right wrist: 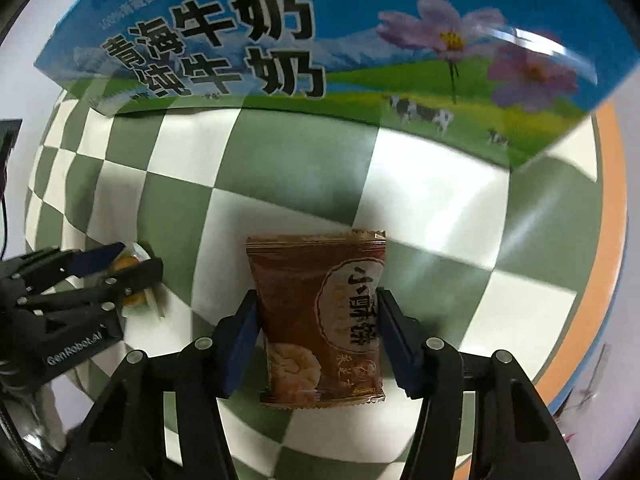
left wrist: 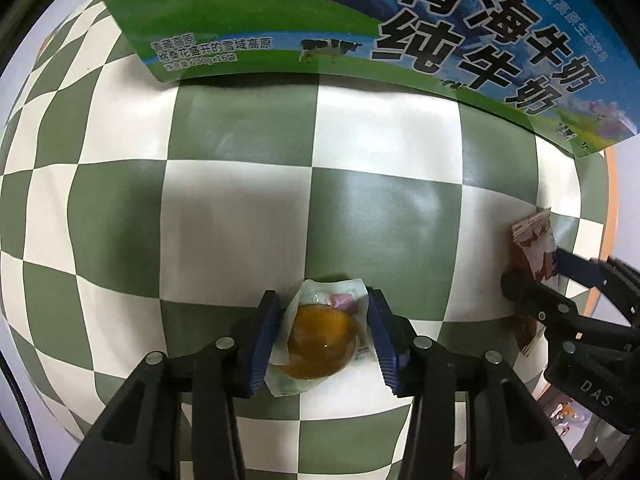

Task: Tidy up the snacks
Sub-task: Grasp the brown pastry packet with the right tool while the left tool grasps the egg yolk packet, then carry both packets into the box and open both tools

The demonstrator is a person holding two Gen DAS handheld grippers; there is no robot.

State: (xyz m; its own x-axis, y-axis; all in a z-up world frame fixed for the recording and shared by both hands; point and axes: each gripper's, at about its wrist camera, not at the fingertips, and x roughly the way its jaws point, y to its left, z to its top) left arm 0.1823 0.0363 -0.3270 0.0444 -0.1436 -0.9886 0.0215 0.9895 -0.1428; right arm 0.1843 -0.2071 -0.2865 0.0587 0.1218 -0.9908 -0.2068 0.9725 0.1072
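An orange jelly cup in a clear wrapper lies on the green-and-white checked cloth. My left gripper points down over it, and its blue pads press the wrapper from both sides. A brown snack packet with printed characters lies flat on the cloth. My right gripper has a pad against each long edge of it. In the right wrist view the left gripper shows at the left with the jelly cup. In the left wrist view the right gripper holds the packet at the right.
A large blue-and-green milk carton box with cows and flowers stands along the far side of the cloth, also the box in the left wrist view. An orange border runs along the cloth's right edge. Checked cloth lies between the two grippers.
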